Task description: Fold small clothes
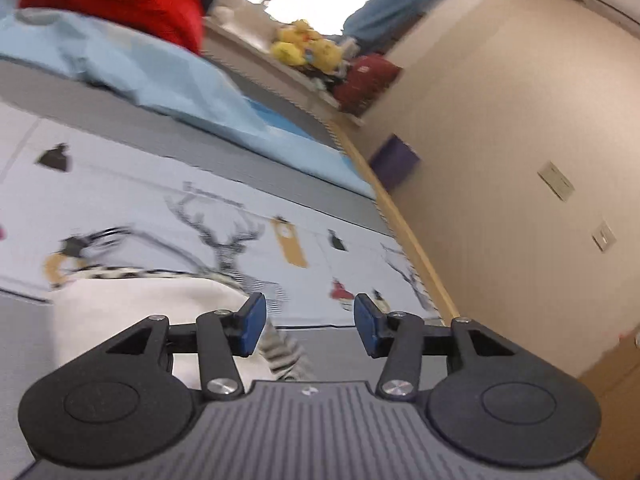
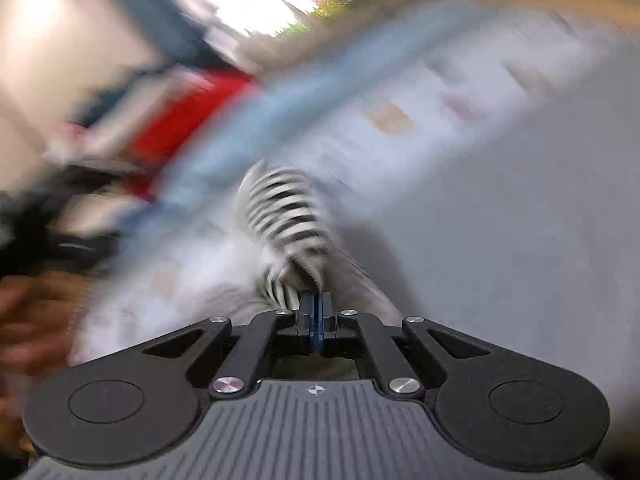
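A small cream garment [image 1: 132, 312] with black-and-white striped trim lies on the printed mat [image 1: 160, 208], just left of and under my left gripper [image 1: 310, 326]. The left gripper is open and empty, its blue pads [image 1: 252, 326] apart above the striped cuff [image 1: 286, 354]. In the blurred right wrist view, my right gripper [image 2: 316, 308] is shut on the striped cuff [image 2: 286, 216] of the garment, which stretches away from the fingertips.
A light blue cloth [image 1: 160, 76] and a red garment [image 1: 120, 0] lie further back on the mat. Yellow plush toys [image 1: 304, 46] and a red bag [image 1: 368, 80] sit on a ledge. A beige wall [image 1: 520, 160] stands on the right. A hand [image 2: 28, 320] shows at left.
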Action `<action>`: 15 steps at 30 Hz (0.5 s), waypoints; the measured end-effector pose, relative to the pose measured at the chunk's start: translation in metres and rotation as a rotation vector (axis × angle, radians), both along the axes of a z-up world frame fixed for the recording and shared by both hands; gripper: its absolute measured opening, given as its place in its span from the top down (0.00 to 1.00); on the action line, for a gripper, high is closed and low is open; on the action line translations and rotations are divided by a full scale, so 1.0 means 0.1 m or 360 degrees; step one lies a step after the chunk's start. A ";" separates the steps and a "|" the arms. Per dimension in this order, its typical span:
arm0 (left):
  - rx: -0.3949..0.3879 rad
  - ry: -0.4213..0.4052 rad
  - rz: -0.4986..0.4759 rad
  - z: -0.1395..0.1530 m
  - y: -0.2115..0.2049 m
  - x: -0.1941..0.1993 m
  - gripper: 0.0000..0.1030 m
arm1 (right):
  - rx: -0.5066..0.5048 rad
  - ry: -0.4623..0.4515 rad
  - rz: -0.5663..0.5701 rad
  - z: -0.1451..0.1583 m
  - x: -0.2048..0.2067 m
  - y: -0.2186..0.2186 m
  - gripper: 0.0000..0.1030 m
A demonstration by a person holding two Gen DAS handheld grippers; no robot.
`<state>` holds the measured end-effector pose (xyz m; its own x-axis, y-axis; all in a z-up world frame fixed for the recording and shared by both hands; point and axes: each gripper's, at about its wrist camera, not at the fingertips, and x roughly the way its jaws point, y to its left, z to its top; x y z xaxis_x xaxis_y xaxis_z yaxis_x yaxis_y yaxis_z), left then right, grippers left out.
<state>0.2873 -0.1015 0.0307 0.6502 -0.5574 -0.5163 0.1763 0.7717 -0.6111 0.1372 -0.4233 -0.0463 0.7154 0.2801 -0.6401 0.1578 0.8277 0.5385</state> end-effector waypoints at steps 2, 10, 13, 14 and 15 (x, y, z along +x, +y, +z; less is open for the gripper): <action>0.0023 0.0070 0.0014 -0.05 0.15 0.02 0.49 | 0.0026 0.0132 -0.0141 -0.16 0.04 -0.10 0.95; 0.0266 0.0212 -0.0188 -0.22 0.37 -0.10 0.53 | 0.0226 0.0146 -0.0157 -0.27 0.38 -0.11 0.33; 0.0298 0.0254 -0.0274 -0.28 0.40 -0.16 0.53 | 0.0251 0.0185 -0.0123 -0.35 0.56 -0.04 0.40; 0.0333 0.0255 -0.0303 -0.30 0.38 -0.21 0.54 | 0.0256 0.0179 -0.0074 -0.33 0.59 -0.03 0.58; 0.0363 0.0249 -0.0326 -0.29 0.36 -0.24 0.54 | 0.0243 0.0162 -0.0033 -0.31 0.63 0.00 0.69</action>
